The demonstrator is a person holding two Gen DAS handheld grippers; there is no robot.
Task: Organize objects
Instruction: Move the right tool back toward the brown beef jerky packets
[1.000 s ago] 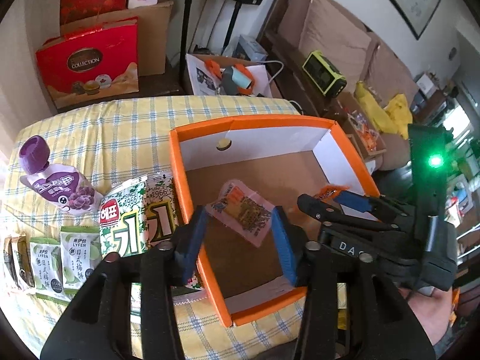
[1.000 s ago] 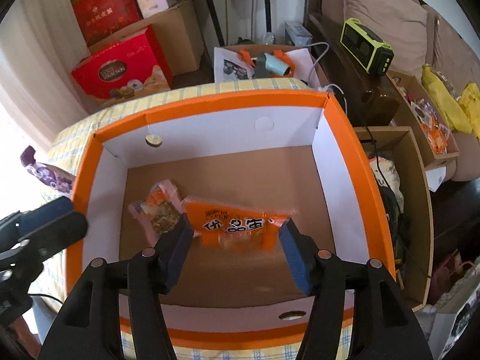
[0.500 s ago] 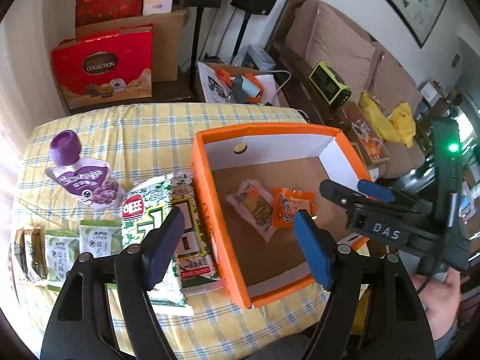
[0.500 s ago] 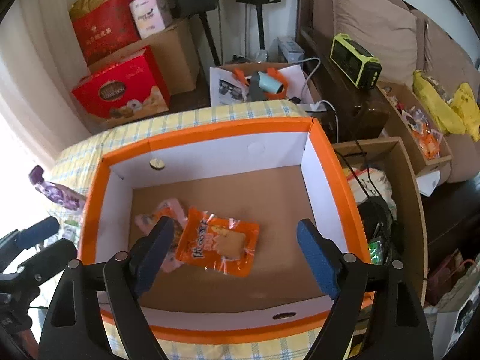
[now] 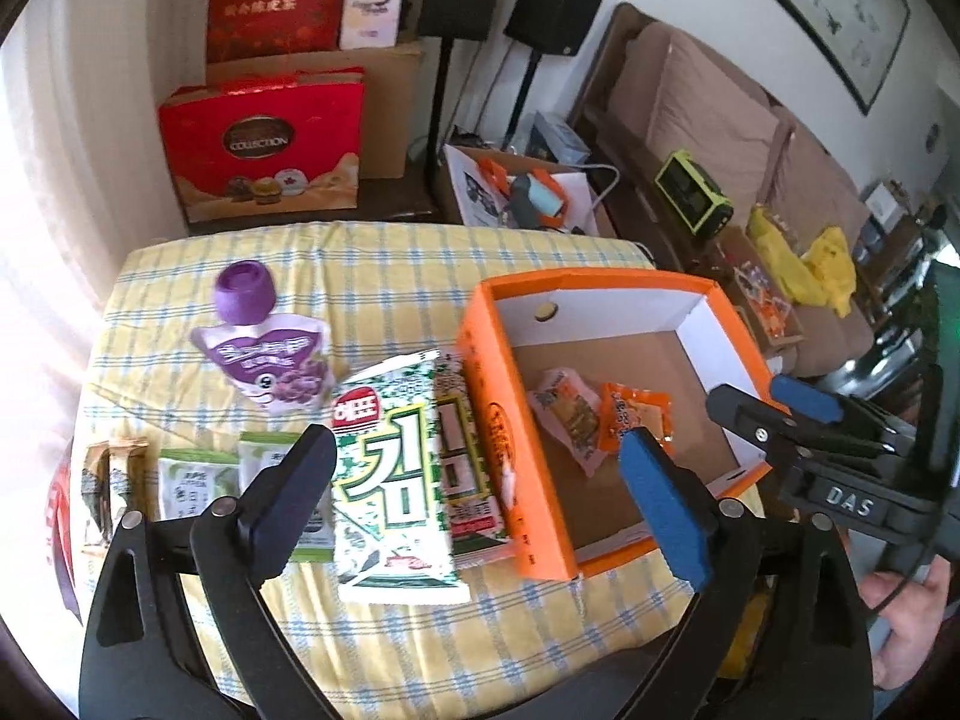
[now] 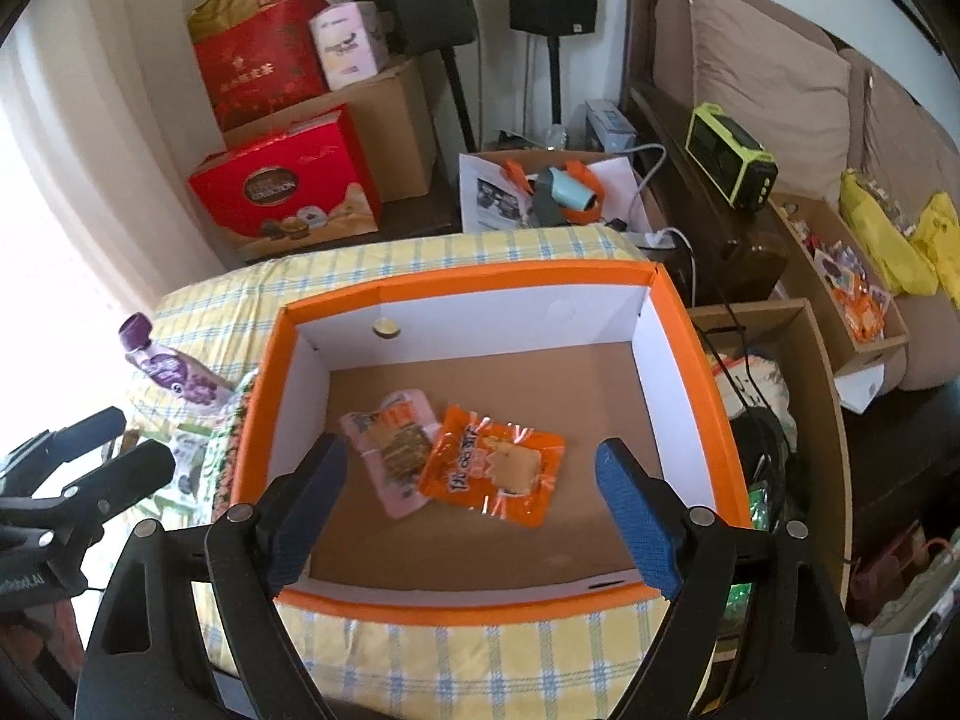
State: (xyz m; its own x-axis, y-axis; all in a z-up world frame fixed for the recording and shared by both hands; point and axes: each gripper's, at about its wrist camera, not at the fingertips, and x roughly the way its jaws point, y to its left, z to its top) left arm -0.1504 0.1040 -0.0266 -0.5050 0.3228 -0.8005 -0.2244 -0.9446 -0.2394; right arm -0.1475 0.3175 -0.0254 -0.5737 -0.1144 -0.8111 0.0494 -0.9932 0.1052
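Two snack packets, pink and orange, lie overlapping in orange box | both tools released: left tool above seaweed packs on surface, likely next; right tool over box, empty

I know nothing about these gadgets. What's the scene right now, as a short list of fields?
Table: yellow checked cloth
Box: orange box, open top, on the cloth
In box: orange packet overlapping a pink packet
Outside box: seaweed packs against its left wall, purple pouch, small green packets
Left gripper: open, holding nothing, above the seaweed packs and box wall
Right gripper: open, holding nothing, above the box
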